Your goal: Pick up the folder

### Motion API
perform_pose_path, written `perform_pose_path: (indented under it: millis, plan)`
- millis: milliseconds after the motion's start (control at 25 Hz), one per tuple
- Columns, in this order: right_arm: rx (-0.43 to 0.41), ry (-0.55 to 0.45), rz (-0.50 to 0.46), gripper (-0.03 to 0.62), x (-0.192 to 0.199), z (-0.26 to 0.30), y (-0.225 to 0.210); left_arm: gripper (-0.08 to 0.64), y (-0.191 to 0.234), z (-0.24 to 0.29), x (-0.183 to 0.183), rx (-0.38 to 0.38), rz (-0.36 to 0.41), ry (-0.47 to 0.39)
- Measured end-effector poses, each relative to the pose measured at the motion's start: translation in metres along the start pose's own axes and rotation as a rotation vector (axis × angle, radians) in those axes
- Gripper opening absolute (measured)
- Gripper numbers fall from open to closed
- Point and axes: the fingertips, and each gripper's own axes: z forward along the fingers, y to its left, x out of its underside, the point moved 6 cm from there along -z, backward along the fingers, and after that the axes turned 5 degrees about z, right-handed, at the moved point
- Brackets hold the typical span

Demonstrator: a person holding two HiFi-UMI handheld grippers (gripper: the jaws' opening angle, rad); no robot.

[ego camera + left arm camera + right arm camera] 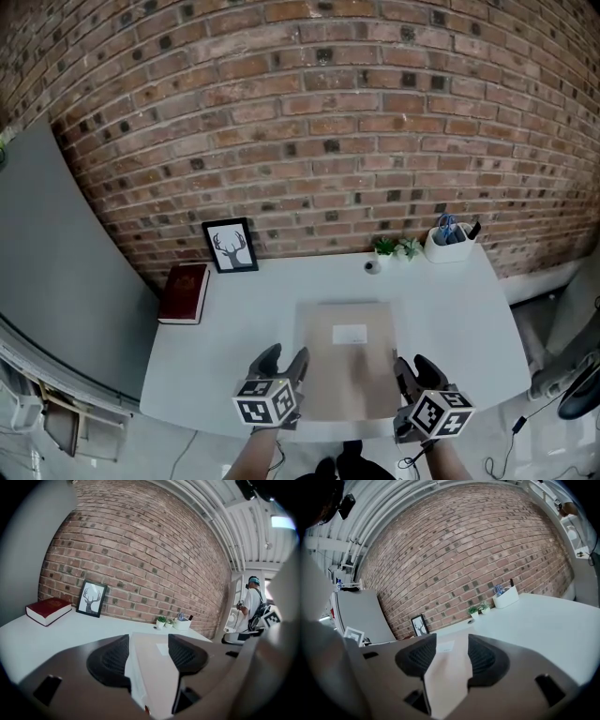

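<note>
Left tool [283, 360] and right tool [416, 367], jaws wide apart, flank the near edge of the tan folder [349, 361] lying flat on the white tabletop [459, 319].

The white label [350, 334] on the folder [349, 375] is too small to read.

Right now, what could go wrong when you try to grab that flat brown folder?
1. The folder lies flat on the table, so the open fingers of the left gripper and right gripper might slide it toward the brick wall instead of catching its edge.
2. Both grippers aim at its near corners. If only one gets a hold, the thin folder could sag, twist or flop open.
</note>
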Motion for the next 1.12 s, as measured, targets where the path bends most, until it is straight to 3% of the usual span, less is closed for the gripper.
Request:
perform_pose_path:
  millis: [280,720,1120]
  plan:
    - [0.003,0.015,0.003,0.196,-0.001,0.007,-0.01,0.247,0.004,0.027,0.012,-0.002,-0.024,0.066]
    - [0.011,0.037,0.023,0.196,0.0,0.013,-0.022,0.247,0.003,0.056,0.059,0.018,-0.074,0.282]
    - [0.009,0.073,0.028,0.196,0.006,0.018,-0.029,0.252,0.003,0.061,0.069,0.07,-0.171,0.31]
